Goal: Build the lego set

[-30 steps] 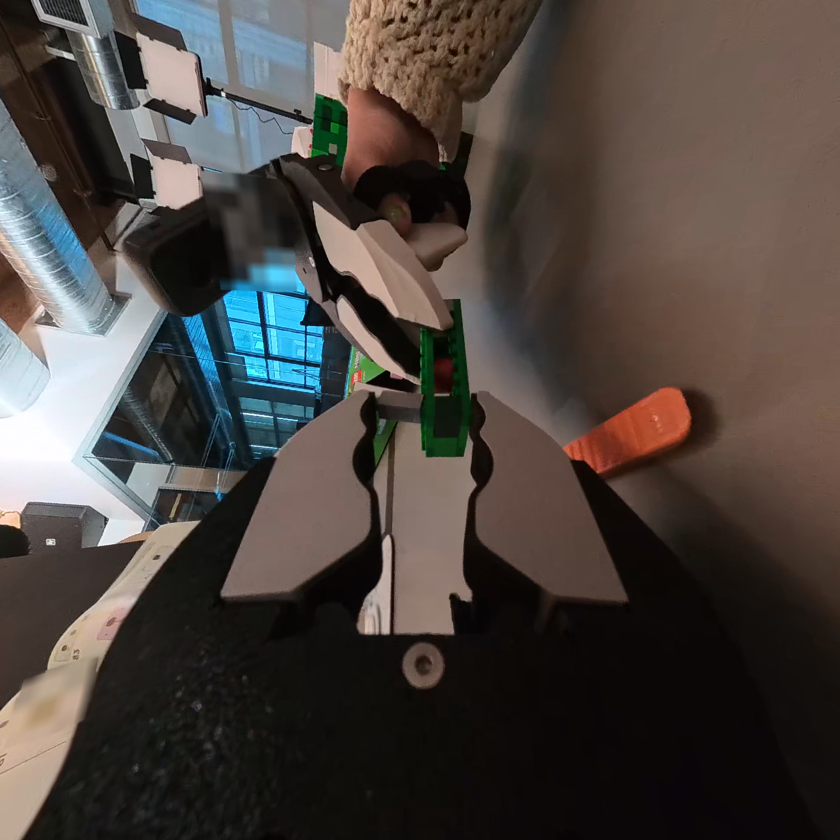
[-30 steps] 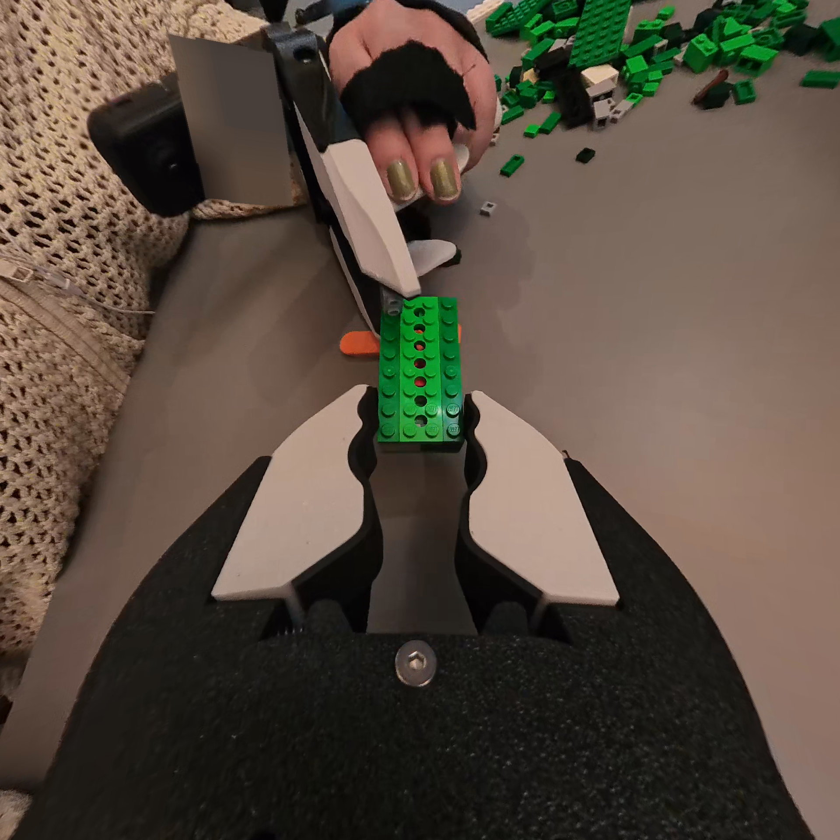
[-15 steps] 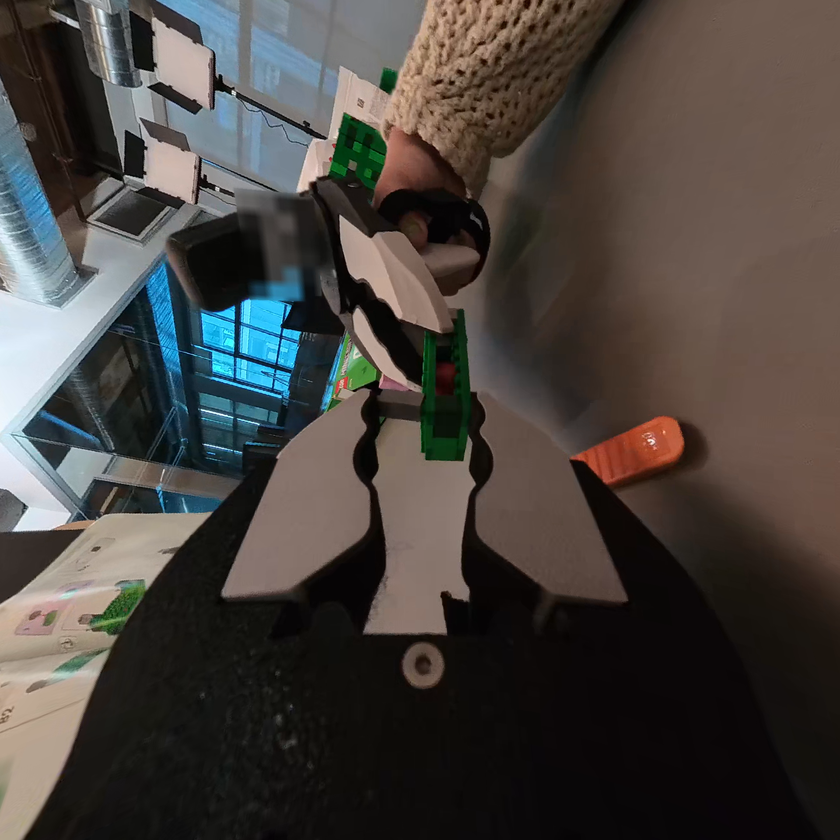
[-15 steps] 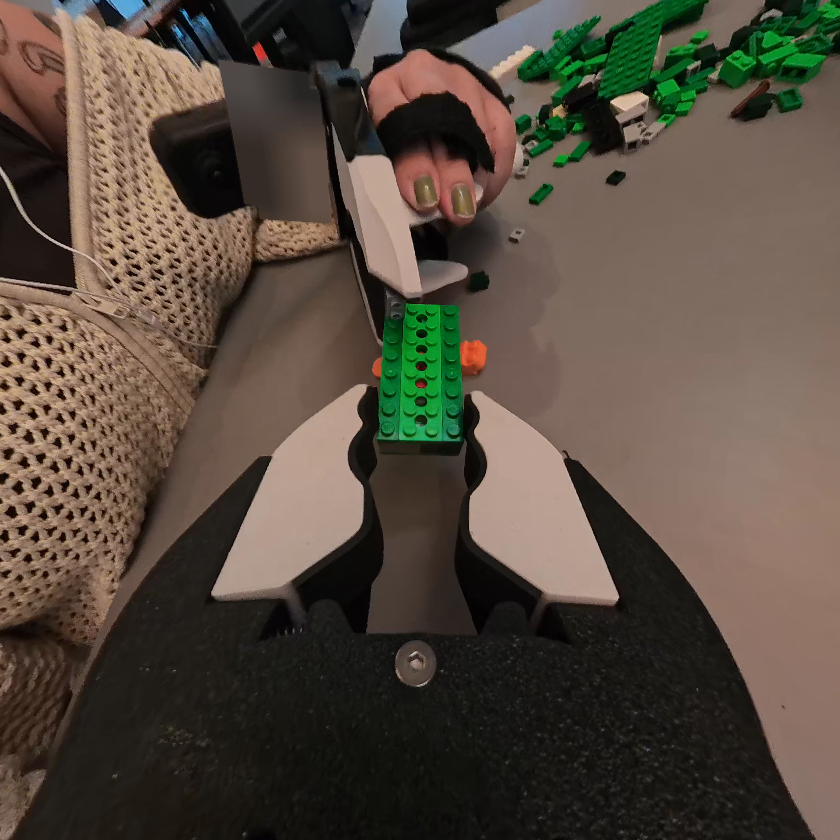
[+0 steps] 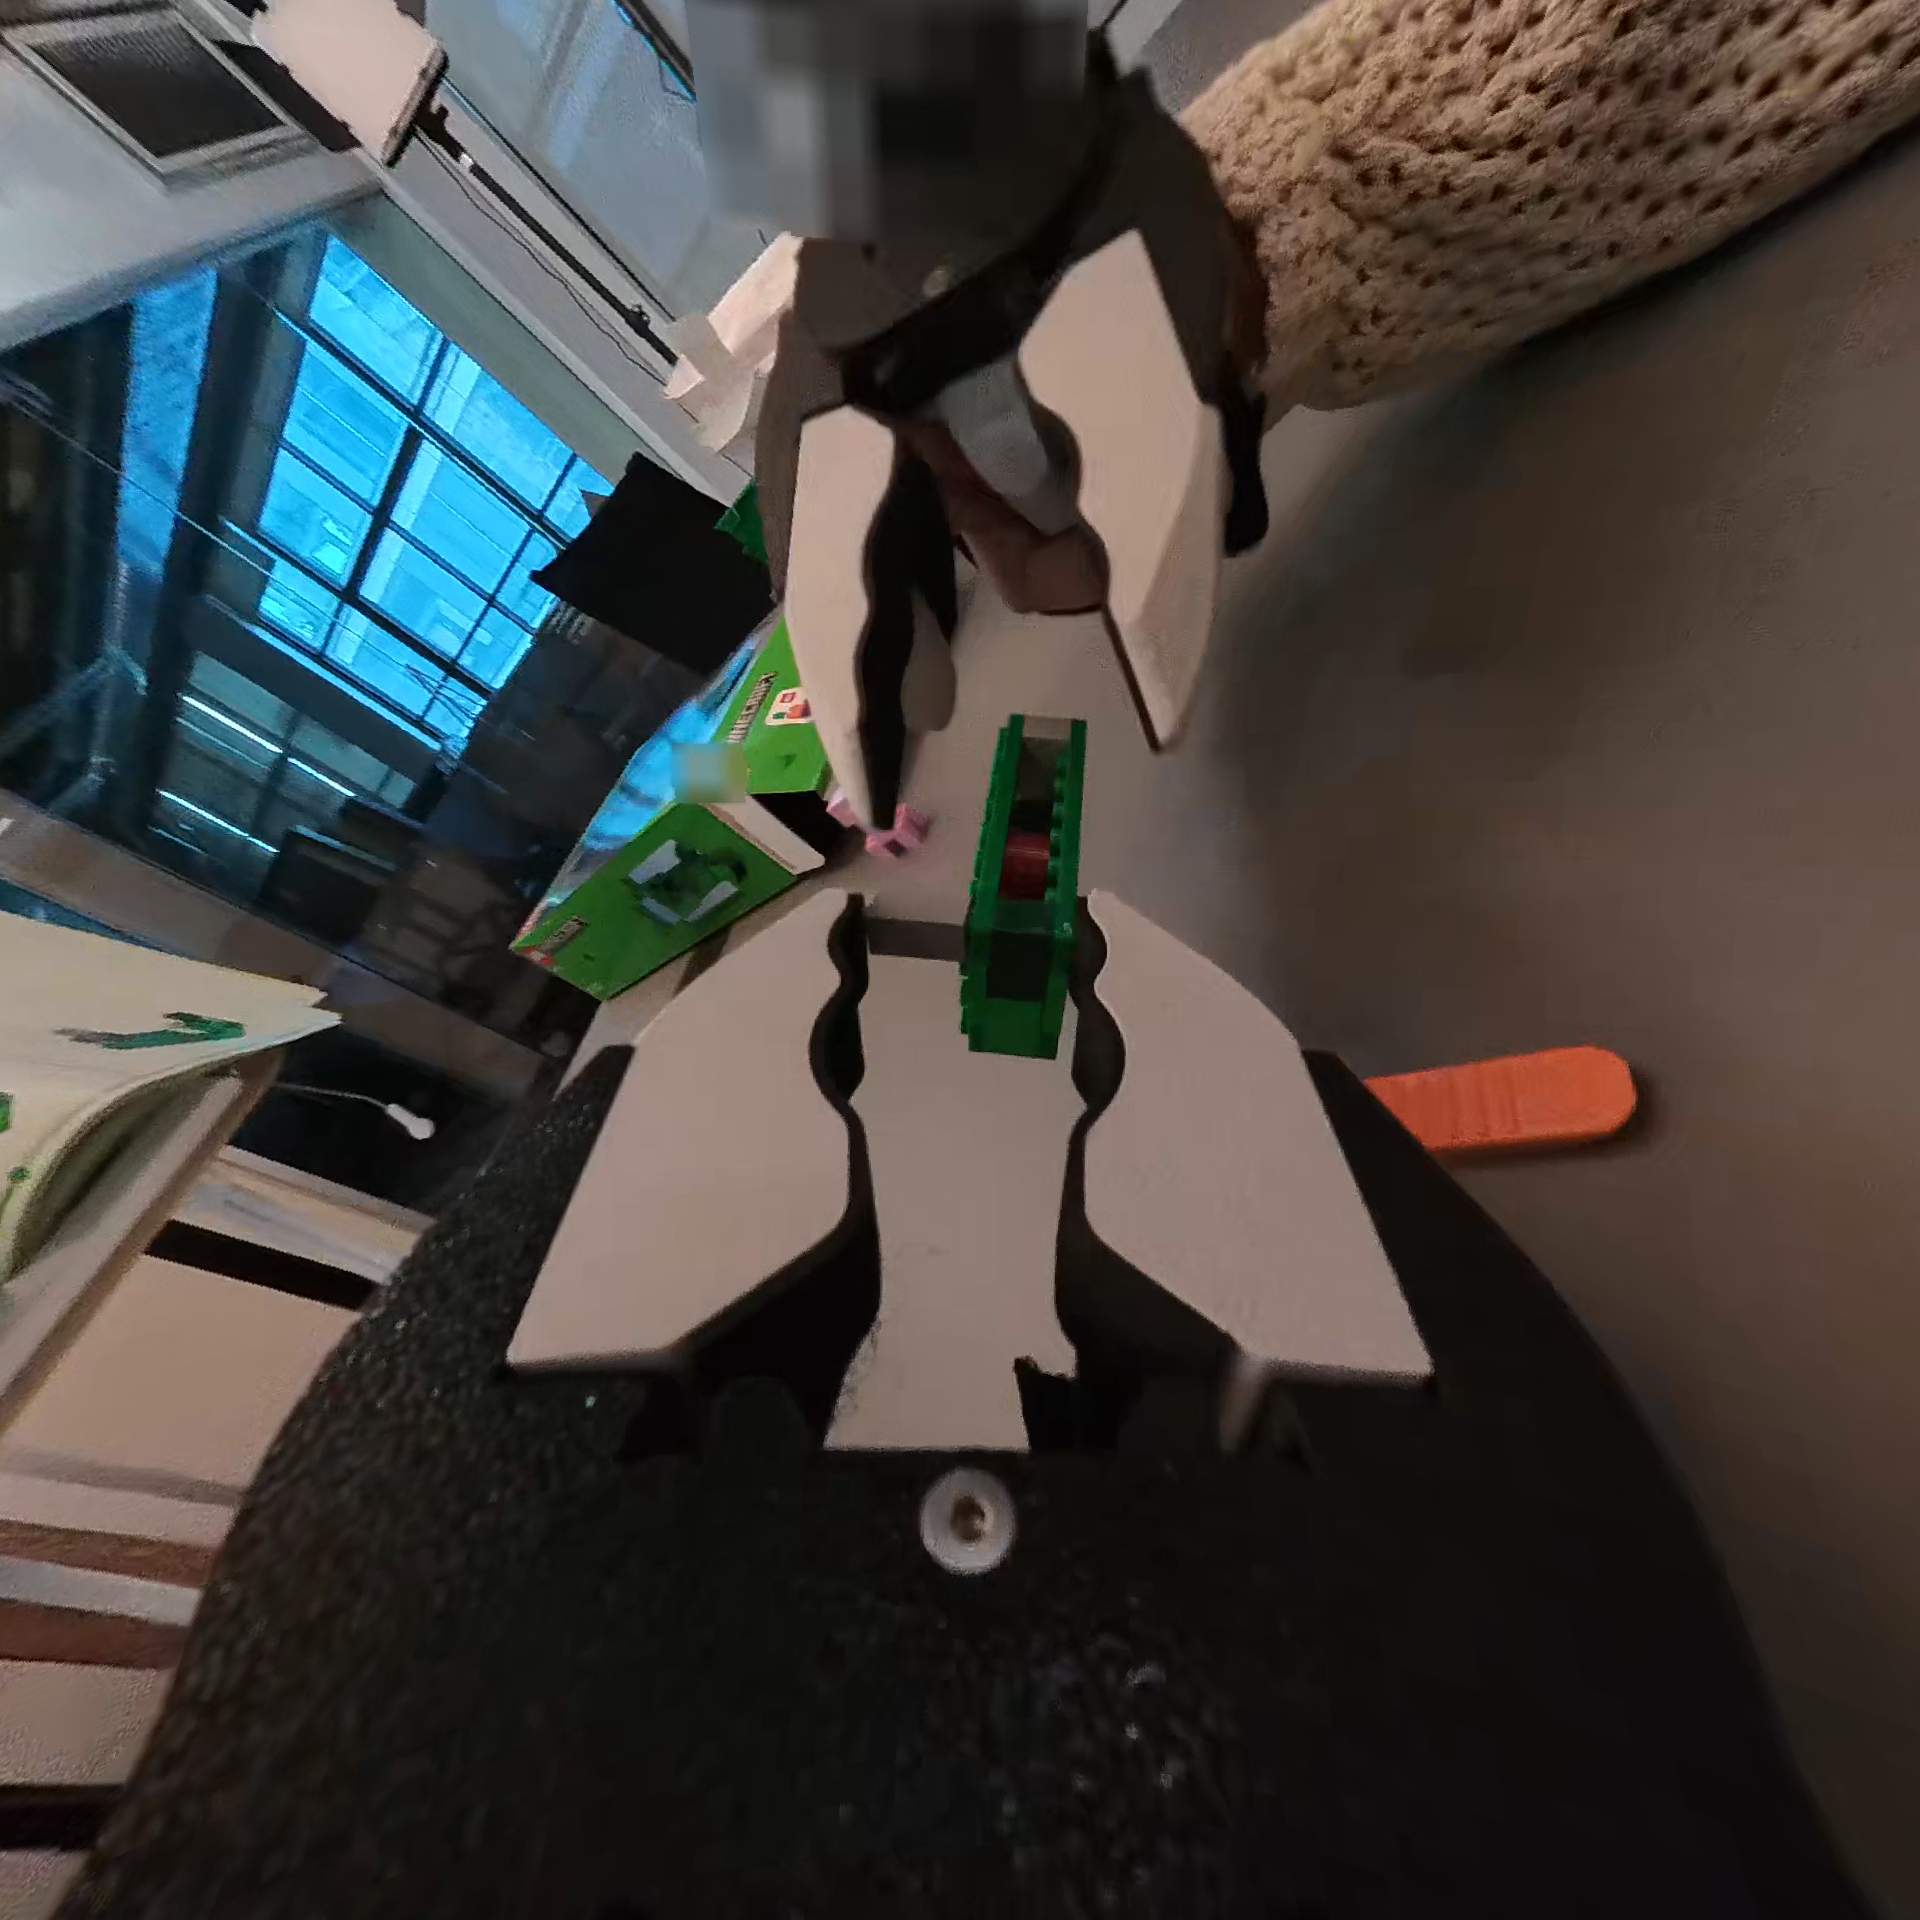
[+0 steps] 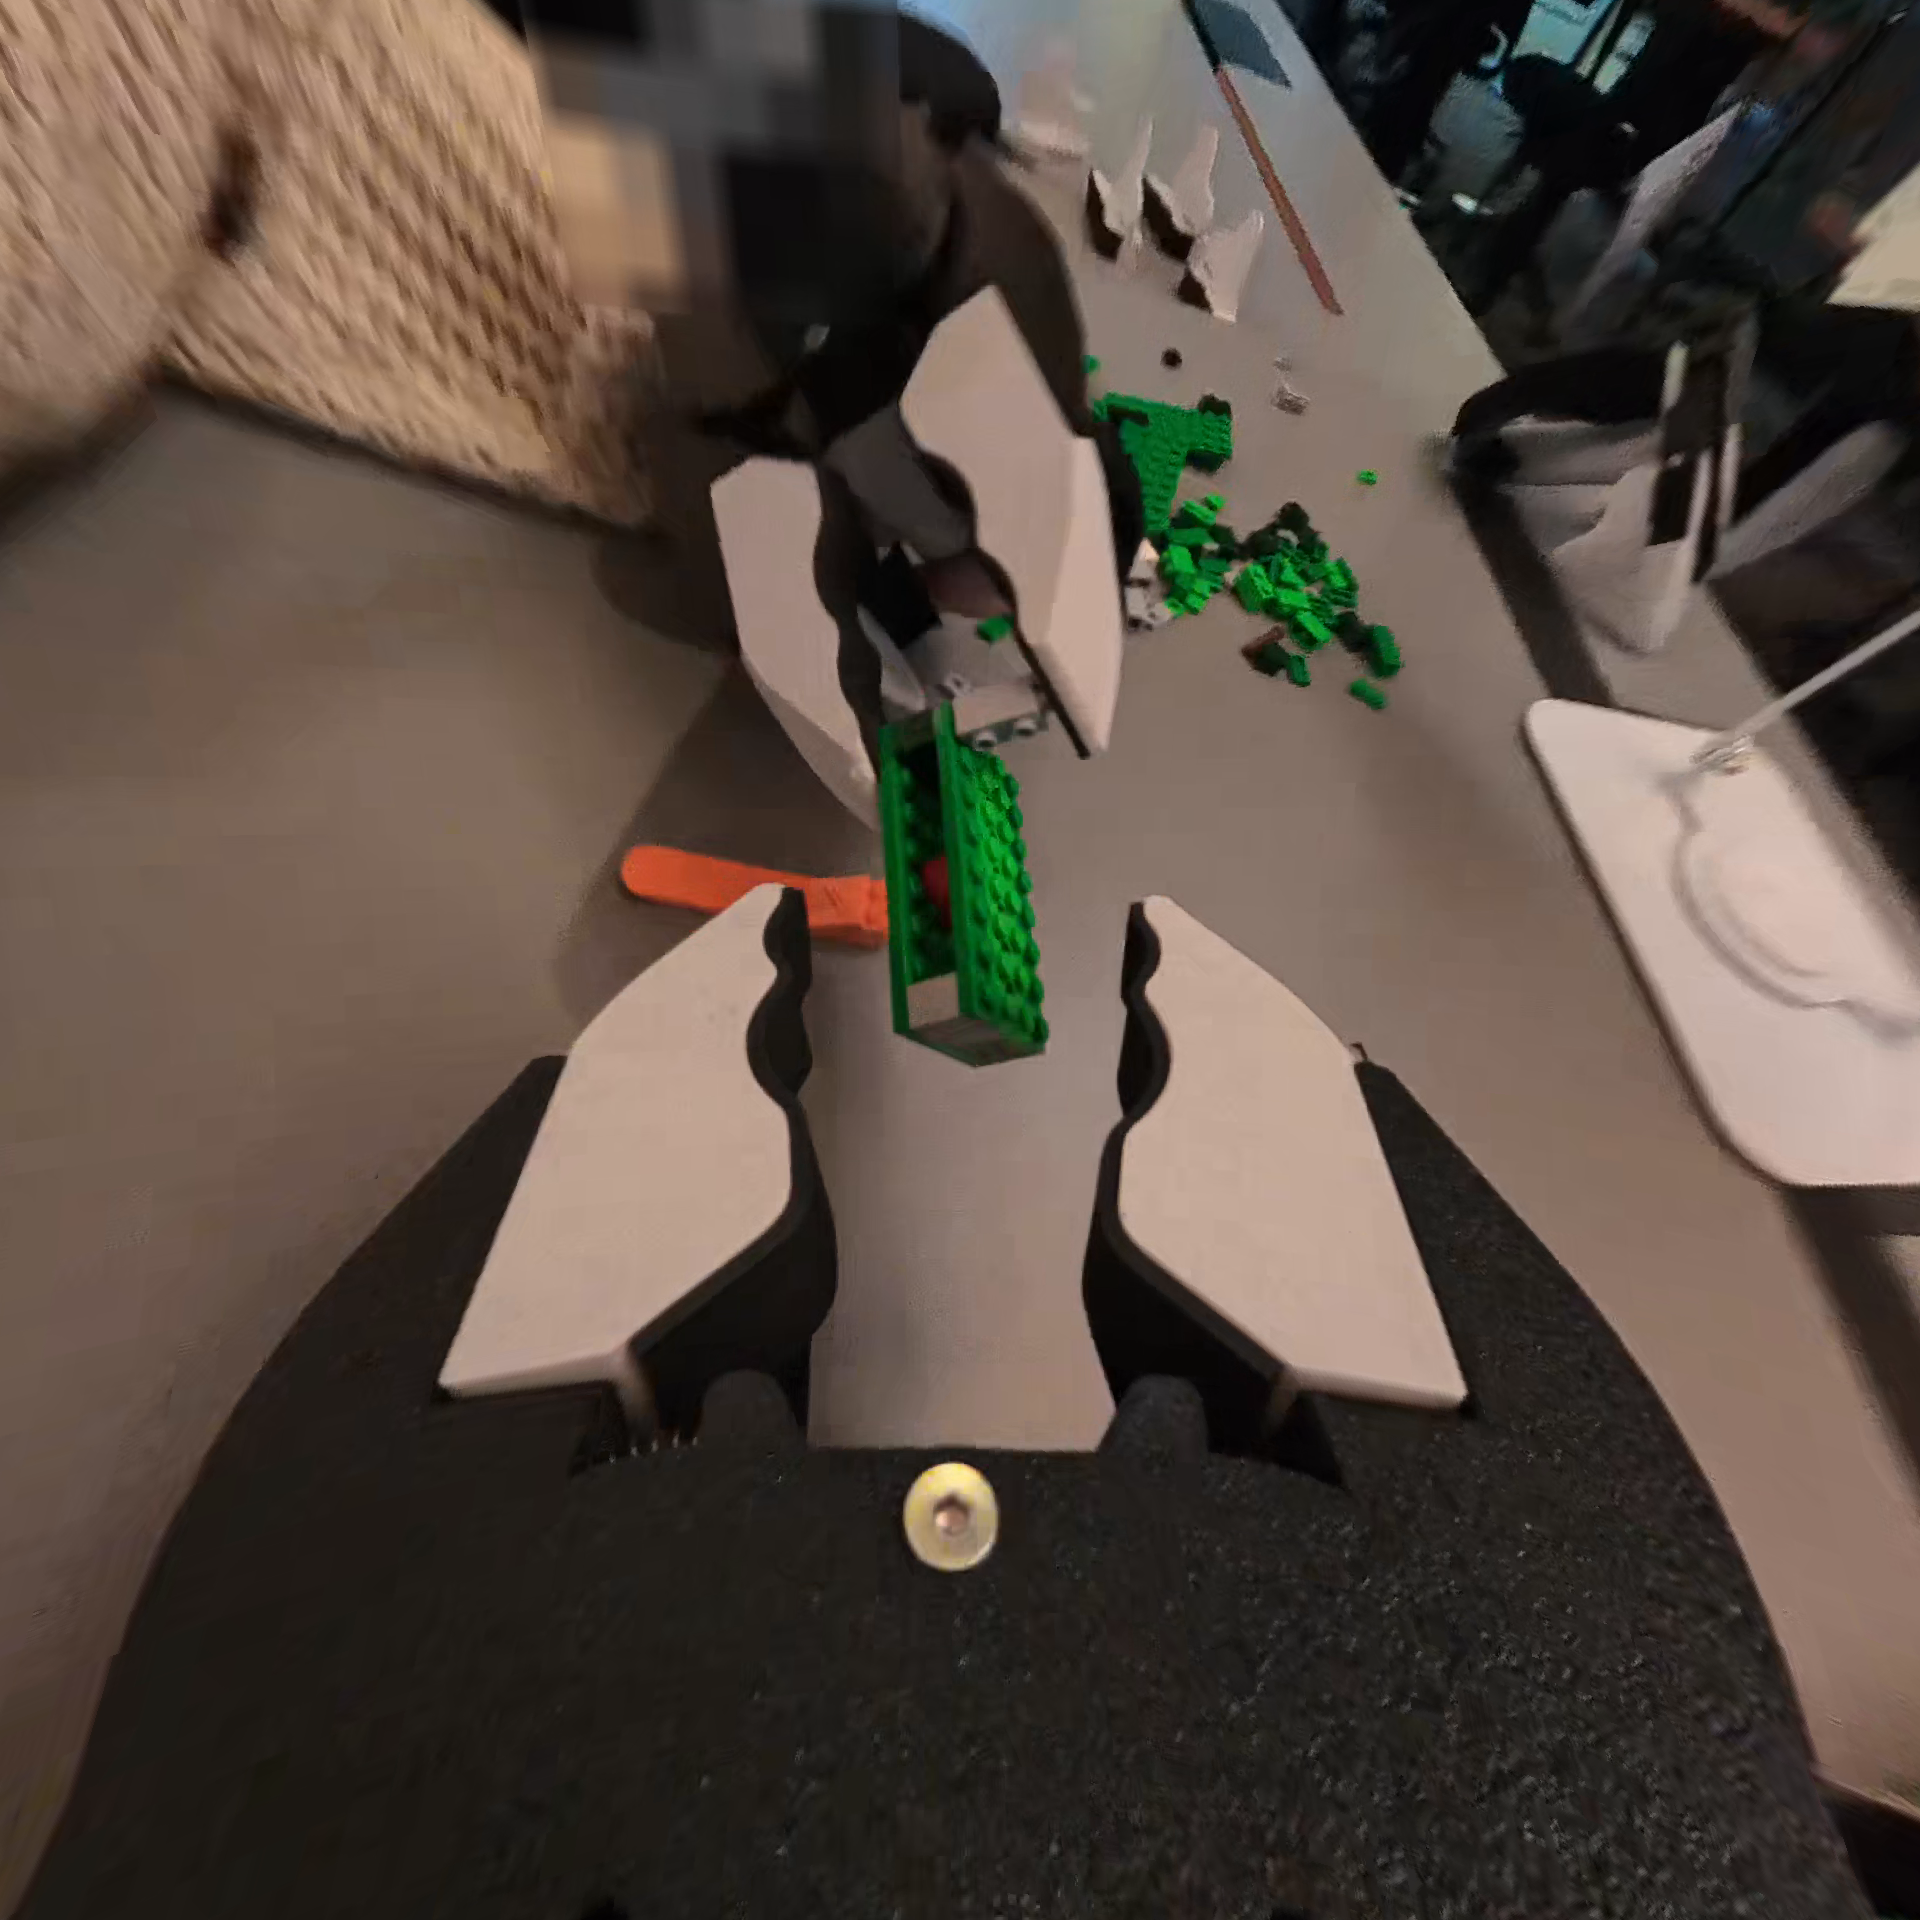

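A long green lego assembly point(image 5: 1018, 935) with a red piece point(image 5: 1029, 862) inside and a grey piece point(image 5: 914, 940) on its side is held above the grey table. My left gripper point(image 5: 971, 914) is shut on it: one pad presses the grey piece, the other the green wall. In the right wrist view the assembly point(image 6: 977, 914) hangs from the left gripper point(image 6: 977, 727) at its far end. My right gripper point(image 6: 958, 909) is open; the assembly's near end lies between its fingers with gaps on both sides. The right gripper also shows open in the left wrist view point(image 5: 1018, 769).
An orange brick separator point(image 6: 727, 883) lies on the table under the assembly. A pile of loose green bricks point(image 6: 1278, 592) lies farther back. A white stand base point(image 6: 1745, 935) is at the right. A green box point(image 5: 675, 883), a pink piece point(image 5: 899, 831) and a booklet point(image 5: 104, 1060) are in the left wrist view. Only a small space, under 4 cm, lies between the two pairs of fingers.
My right gripper opened and let go of the green assembly, which it gripped in both earlier frames. The left gripper kept its hold and the assembly turned onto its edge in the right view.
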`<state>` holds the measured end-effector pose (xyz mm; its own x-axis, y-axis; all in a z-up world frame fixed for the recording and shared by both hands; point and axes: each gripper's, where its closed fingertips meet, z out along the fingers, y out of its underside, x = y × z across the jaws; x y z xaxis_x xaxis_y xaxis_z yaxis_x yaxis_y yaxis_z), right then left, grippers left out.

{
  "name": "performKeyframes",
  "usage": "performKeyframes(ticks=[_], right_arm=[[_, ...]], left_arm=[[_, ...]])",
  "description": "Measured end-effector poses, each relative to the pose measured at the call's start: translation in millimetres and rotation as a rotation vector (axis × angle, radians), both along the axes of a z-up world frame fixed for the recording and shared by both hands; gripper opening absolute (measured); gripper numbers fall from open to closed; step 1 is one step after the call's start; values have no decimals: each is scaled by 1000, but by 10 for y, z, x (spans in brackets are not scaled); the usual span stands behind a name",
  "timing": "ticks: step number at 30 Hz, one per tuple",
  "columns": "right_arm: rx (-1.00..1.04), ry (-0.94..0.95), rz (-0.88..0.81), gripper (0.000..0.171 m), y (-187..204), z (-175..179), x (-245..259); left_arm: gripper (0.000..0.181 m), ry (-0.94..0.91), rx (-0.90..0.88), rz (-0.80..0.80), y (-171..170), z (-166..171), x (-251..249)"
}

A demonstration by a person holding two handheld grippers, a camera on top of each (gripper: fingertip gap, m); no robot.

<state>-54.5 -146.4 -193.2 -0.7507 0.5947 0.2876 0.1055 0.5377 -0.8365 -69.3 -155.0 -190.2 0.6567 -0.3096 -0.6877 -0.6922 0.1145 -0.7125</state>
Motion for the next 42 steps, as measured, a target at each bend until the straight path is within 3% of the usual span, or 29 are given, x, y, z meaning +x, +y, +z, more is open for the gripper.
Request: performKeyframes(ticks=[3,5,6,24,26,29,35,40,42], right_arm=[[179,73,-51,43,-27,-98,-63],[222,111,-59,22,-26,-120,-77],[214,131,-57,20,-40,-106,-76],[179,184,-91,20,-82,-180,-97],[201,247,-112,20,-59,-147,-129],[308,376,-120,20,-30,-119,-142],[479,648,-79,20,-86,-48,-147],[527,794,-40,20,-176,-39,-227],[522,800,-5,20,-221,-71,-223]], left_arm=[[37,-67,-13,-36,-16,28,43],[37,-106,-8,-41,-24,61,44],[37,-119,-5,-45,-30,71,43],[36,-200,-54,-74,-61,-15,5],[40,-229,-54,-29,-29,-26,-54],[61,-302,-100,-4,-36,-32,-91],[66,-533,-297,-16,-83,-102,-76],[39,-631,-367,-32,-168,-106,-83],[38,-625,-398,-33,-212,-143,-84]])
